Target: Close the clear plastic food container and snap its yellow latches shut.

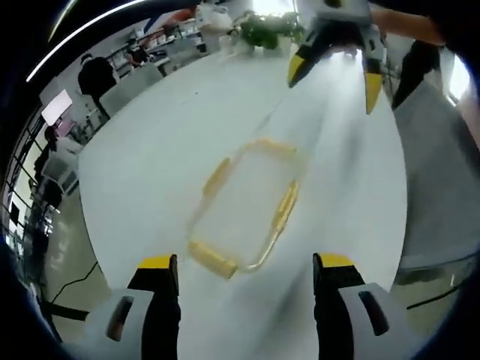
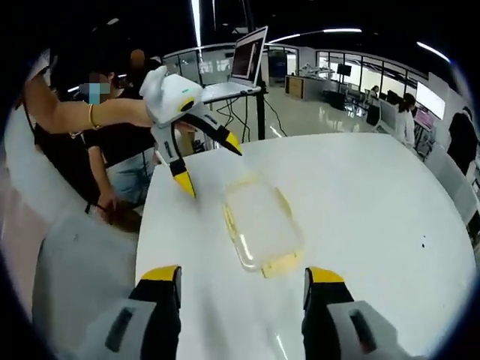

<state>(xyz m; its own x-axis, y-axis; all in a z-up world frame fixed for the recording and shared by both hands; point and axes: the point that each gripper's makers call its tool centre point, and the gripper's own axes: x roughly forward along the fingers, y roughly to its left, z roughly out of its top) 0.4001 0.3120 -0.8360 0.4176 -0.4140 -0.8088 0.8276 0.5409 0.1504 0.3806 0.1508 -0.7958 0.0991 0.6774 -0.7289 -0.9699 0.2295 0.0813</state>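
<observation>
We saw the clear plastic food container lying flat on the white table, lid on it, with its yellow latches showing along the edges. In the left gripper view it sat just ahead of the left gripper, between the lines of the spread jaws but not touched by them. The right gripper hovered beyond its far end, jaws also apart and holding nothing; in the right gripper view the container again lay ahead, untouched.
</observation>
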